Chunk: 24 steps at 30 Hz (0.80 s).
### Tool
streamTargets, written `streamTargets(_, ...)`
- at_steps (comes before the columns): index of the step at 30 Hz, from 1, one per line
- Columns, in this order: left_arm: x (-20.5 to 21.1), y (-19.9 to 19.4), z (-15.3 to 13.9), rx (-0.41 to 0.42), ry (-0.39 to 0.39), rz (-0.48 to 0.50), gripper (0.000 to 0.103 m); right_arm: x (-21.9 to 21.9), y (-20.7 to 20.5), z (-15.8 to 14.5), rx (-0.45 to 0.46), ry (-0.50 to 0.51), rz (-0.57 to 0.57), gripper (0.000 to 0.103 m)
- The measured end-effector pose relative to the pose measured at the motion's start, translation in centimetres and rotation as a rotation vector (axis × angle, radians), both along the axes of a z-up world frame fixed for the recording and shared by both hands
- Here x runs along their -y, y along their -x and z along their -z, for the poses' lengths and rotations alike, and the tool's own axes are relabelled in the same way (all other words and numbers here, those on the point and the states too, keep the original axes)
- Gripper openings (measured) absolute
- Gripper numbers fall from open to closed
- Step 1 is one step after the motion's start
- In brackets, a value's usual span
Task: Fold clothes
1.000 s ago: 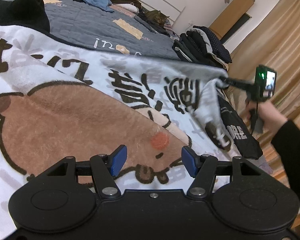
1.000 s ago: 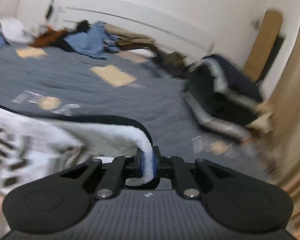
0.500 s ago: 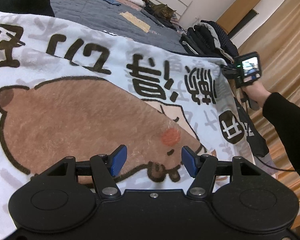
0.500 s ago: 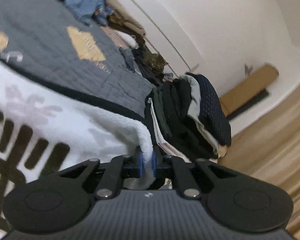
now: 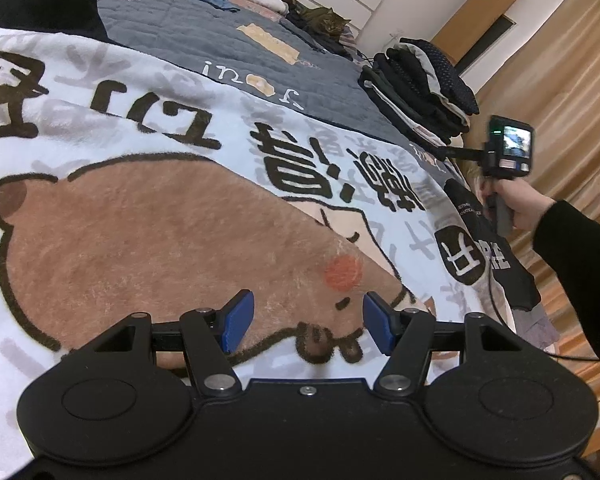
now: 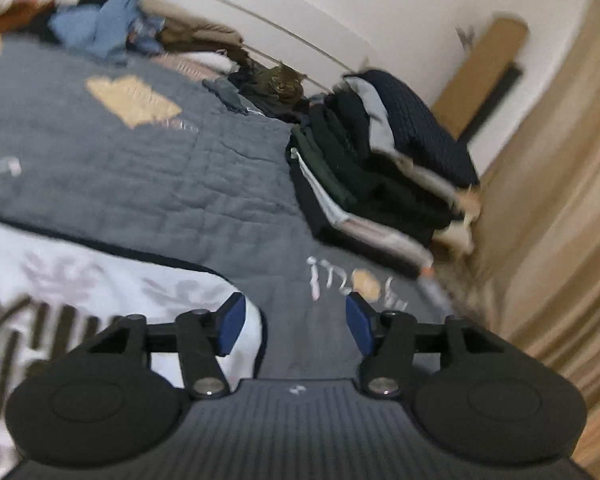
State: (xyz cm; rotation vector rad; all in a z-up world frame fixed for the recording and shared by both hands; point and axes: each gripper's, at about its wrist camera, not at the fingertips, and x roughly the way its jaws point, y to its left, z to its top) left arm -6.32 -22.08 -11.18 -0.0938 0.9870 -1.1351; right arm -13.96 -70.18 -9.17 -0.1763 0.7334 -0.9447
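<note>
Blanket (image 5: 172, 216) lies flat on quilt (image 6: 140, 184), long axis left-right, bear's snout rightward; left gripper (image 5: 308, 322) and right gripper (image 6: 292, 324) both spread, empty.

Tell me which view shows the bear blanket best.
The left wrist view: the bear blanket lies spread across the bed, bear print and lettering sharp. The right wrist view shows only its blurred white corner beside the open right tongs.
</note>
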Motion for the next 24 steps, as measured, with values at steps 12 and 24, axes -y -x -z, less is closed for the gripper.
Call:
streamTargets(12,-0.3,1.4,-1.0,0.033,0.034,0.030,0.060,-4.0,11.6,-4.3,0.356,-0.386,0.005,0.061)
streamTargets(24,-0.8,4.5,-2.5,0.063,0.105,0.125,0.060,-7.7,22.5,-2.3,0.290,-0.442,0.008,0.065)
